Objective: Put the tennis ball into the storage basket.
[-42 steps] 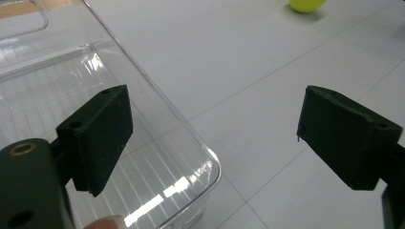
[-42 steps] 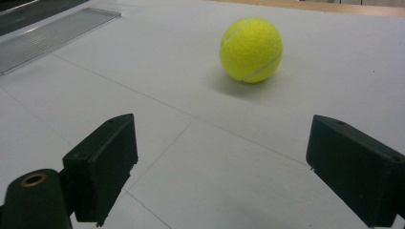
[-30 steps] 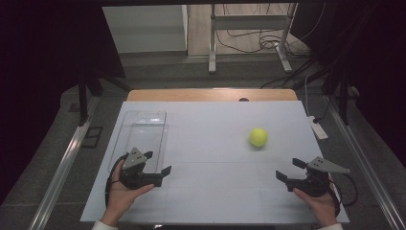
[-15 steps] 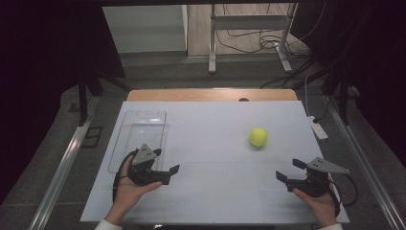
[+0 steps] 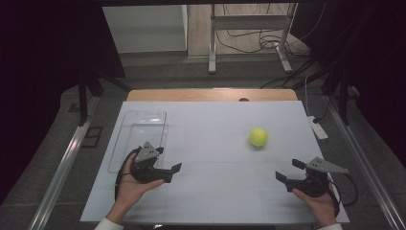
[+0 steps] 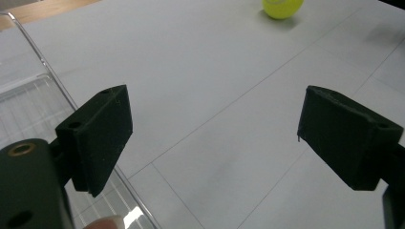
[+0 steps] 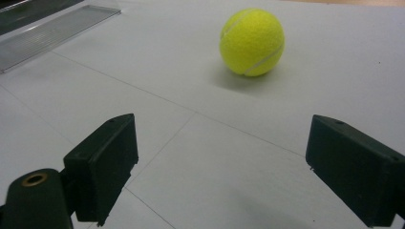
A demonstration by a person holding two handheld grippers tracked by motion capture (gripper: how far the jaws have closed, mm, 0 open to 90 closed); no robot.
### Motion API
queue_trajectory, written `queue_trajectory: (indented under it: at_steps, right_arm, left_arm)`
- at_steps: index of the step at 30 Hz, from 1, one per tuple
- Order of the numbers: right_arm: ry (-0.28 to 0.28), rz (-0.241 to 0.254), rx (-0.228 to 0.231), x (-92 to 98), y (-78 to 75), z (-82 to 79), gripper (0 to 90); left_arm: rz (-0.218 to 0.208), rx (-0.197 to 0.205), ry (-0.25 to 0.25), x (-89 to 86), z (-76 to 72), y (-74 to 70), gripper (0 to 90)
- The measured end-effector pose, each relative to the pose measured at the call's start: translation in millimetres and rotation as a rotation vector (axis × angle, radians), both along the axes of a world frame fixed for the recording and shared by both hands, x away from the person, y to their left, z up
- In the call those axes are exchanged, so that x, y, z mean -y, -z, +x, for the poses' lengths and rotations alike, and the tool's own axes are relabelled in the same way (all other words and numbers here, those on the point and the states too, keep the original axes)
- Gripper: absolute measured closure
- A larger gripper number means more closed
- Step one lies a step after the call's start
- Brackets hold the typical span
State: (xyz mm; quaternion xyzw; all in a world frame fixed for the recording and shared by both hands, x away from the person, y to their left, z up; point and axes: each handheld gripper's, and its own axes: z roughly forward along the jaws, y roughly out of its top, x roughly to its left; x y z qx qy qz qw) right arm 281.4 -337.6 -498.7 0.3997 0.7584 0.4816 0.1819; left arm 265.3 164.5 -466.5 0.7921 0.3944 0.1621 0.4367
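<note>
Since the earlier frames the left gripper (image 5: 167, 160) has crept a little right and up along the near edge of the clear tray (image 5: 139, 125) at the left of the high view, while the right gripper (image 5: 288, 171) at lower right has kept its place. Both stand with jaws spread wide and nothing between the pads, touching nothing. The yellow tennis ball (image 5: 258, 137) lies alone on the white table (image 5: 215, 191), right of centre, well apart from both grippers; no writing on it can be read.
</note>
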Motion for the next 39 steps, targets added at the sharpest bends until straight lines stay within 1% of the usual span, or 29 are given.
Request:
queue_trajectory:
  at_steps: [3,11,23,27,39]
  right_arm:
    - [0.0,0.0,-0.001,0.0,0.1,0.1,10.8]
    - [0.001,-0.004,-0.003,-0.4,0.3,0.1,10.8]
    - [-0.001,-0.003,-0.005,-0.2,1.0,0.3,10.8]
    - [0.0,-0.004,-0.007,-0.3,1.3,0.4,10.8]
    - [-0.002,-0.007,-0.011,-0.8,2.0,0.7,10.8]
  left_arm:
    - [-0.002,-0.001,0.006,2.2,1.2,-2.2,12.1]
    - [-0.008,0.019,0.036,12.7,4.8,-12.2,12.1]
    - [-0.012,0.027,0.069,30.6,14.7,-18.3,12.1]
    - [-0.016,0.036,0.083,35.2,15.9,-21.2,12.2]
    - [-0.006,0.023,0.096,41.0,21.2,-19.3,12.1]
